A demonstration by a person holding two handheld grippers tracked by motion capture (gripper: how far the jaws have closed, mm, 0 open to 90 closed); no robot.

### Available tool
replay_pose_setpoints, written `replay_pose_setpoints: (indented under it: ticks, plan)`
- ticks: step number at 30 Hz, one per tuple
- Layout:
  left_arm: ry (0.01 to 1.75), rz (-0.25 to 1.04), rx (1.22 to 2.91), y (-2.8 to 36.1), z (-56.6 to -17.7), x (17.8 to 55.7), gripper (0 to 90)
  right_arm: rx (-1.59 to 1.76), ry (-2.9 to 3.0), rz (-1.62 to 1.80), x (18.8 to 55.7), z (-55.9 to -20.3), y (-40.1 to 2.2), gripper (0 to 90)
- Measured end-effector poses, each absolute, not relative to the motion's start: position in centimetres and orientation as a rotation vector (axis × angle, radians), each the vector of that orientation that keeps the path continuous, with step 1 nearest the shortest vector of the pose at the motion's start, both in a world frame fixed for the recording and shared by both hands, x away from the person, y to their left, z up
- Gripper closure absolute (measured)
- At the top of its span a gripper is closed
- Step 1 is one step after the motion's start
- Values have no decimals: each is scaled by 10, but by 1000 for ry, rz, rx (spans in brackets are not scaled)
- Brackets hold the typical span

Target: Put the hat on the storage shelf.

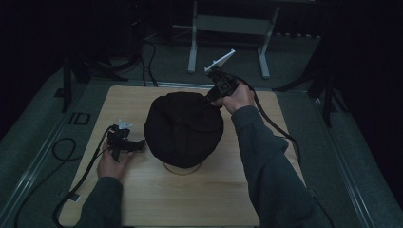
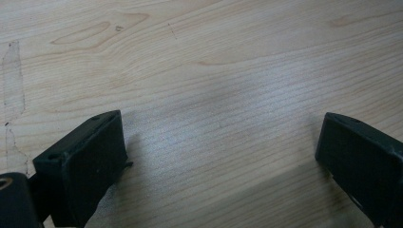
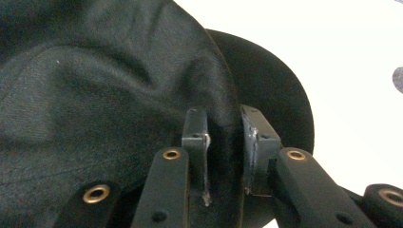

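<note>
One round black fabric cap (image 1: pixel 183 129) on a stand at mid light wooden table (image 1: pixel 209 199). Right gripper (image 1: pixel 209 101) clamped on cap's far edge; left gripper (image 1: pixel 138 145) beside cap, jaws apart.

High view dim, surroundings nearly black. Left gripper view evenly lit, soft sheen on table (image 2: pixel 214 71). Right gripper view: background overexposed white, near parts blurred.
</note>
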State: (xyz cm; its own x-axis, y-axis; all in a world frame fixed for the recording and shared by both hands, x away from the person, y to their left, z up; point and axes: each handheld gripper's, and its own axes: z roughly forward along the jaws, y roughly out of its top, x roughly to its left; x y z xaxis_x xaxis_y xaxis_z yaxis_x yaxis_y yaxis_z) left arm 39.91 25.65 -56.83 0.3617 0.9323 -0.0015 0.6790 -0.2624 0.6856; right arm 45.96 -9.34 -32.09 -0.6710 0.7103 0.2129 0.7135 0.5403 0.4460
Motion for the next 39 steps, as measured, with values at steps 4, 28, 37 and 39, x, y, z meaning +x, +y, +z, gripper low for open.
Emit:
replay_pose_setpoints:
  ticks: [4,28,37,39]
  plan:
    - [1391,550,2030,257,-568,399,24,-1263,-2753,-791,460,-325,-91,743]
    - [1391,550,2031,257,-568,399,24,-1286,-2809,-786,459,-324,-96,691]
    - [1391,550,2031,257,-568,399,24,-1245,-2810,-787,457,-328,-105,772]
    - [1392,550,2031,257,-568,399,24,-1253,-2800,-782,456,-332,-114,817]
